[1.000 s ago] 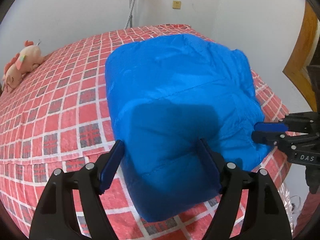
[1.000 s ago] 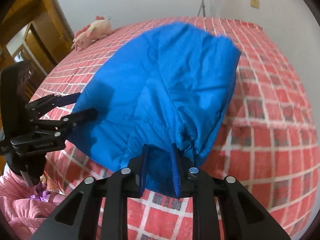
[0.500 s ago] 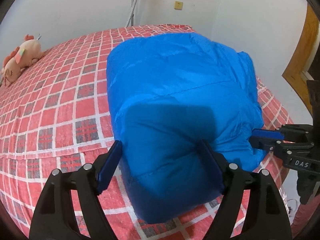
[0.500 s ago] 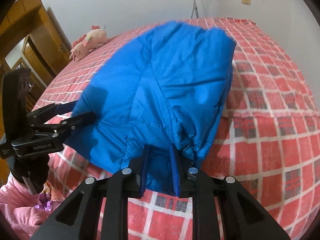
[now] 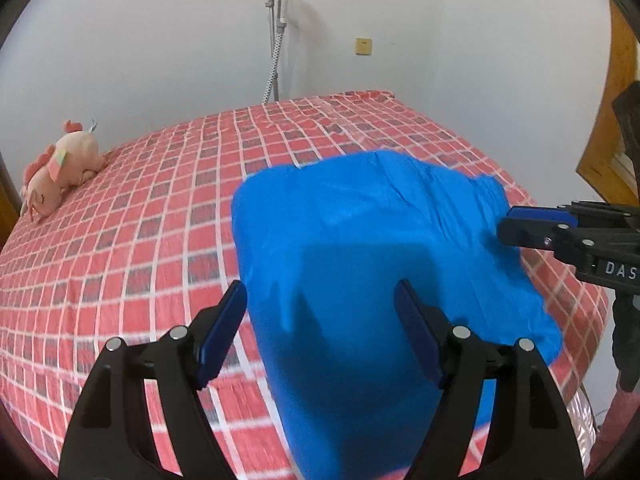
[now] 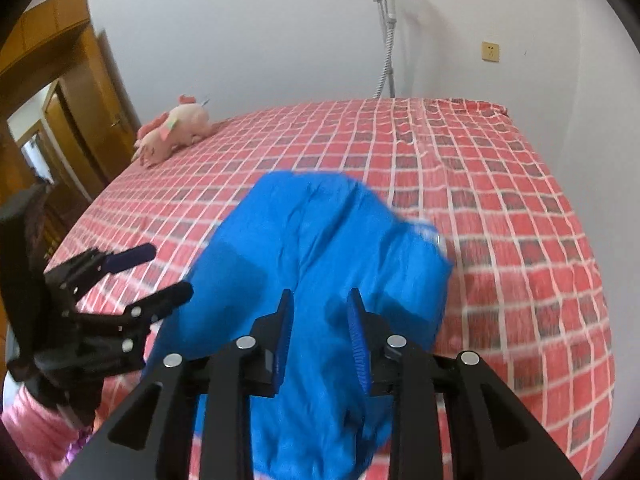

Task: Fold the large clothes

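Note:
A blue puffy jacket (image 5: 380,240) (image 6: 320,240) lies folded in a thick bundle on the red checked bed (image 5: 140,220) (image 6: 500,200), near its front edge. My left gripper (image 5: 320,300) hovers open above the bundle's near left part; in the right wrist view the left gripper (image 6: 172,270) has only bedspread between its fingers. My right gripper (image 6: 320,300) hangs over the bundle's near right part, its jaws opening, with blue cloth showing below the gap and not pinched. In the left wrist view the right gripper (image 5: 508,224) sits at the jacket's right edge.
A pink plush toy (image 5: 60,160) (image 6: 176,132) lies at the bed's far left. A white pole with a hose (image 5: 276,40) stands against the back wall. A wooden door (image 6: 60,80) stands open on the left; pink cloth (image 6: 28,432) lies below the bed's edge.
Both grippers have risen and drawn back from the jacket. The right gripper, earlier shut on a fold of it, has let go. The bundle now lies lower and farther off.

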### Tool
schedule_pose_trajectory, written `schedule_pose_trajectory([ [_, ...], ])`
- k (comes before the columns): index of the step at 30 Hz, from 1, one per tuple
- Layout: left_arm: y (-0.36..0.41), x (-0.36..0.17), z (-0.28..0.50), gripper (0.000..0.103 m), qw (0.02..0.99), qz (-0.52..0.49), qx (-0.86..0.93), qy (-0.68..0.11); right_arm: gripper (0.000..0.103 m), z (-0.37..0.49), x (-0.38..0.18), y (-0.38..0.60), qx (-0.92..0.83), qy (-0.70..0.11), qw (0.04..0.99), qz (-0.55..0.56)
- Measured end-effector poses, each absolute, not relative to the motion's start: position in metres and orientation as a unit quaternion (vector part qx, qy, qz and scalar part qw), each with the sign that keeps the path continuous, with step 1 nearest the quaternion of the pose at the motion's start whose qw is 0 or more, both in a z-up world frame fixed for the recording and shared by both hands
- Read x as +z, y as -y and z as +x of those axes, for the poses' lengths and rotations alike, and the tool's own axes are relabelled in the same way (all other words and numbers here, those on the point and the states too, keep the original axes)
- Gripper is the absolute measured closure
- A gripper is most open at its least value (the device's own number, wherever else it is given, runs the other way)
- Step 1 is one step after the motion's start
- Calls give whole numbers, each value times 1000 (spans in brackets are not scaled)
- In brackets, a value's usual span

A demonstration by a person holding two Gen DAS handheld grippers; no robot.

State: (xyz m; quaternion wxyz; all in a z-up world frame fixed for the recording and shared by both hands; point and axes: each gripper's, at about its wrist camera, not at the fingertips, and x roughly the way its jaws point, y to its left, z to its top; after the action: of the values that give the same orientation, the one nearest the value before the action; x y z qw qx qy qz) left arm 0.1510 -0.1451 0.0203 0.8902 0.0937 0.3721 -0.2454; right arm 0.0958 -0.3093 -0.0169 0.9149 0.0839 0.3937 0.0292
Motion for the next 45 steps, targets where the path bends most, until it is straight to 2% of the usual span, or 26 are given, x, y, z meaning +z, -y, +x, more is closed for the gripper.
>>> schedule_pose_trajectory([
  [14,182,-20,241,26,860,74,-221,-453,75,171,-62,342,-47,-431,897,90],
  [21,183,-46,266,24,827,51,-235,-508,72,182,-103,366,-32,-448,880,154],
  [27,174,-37,262,25,824,31,-234,-515,70,169,-87,370,-25,-444,877,181],
  [34,149,-4,203,27,850,41,-249,-463,67,119,-39,333,-3,-413,903,121],
  [40,154,-19,186,24,849,79,-245,-462,68,111,-62,316,-17,-438,895,90],
  [45,153,-40,194,19,842,79,-252,-471,68,111,-89,326,-15,-434,892,126],
])
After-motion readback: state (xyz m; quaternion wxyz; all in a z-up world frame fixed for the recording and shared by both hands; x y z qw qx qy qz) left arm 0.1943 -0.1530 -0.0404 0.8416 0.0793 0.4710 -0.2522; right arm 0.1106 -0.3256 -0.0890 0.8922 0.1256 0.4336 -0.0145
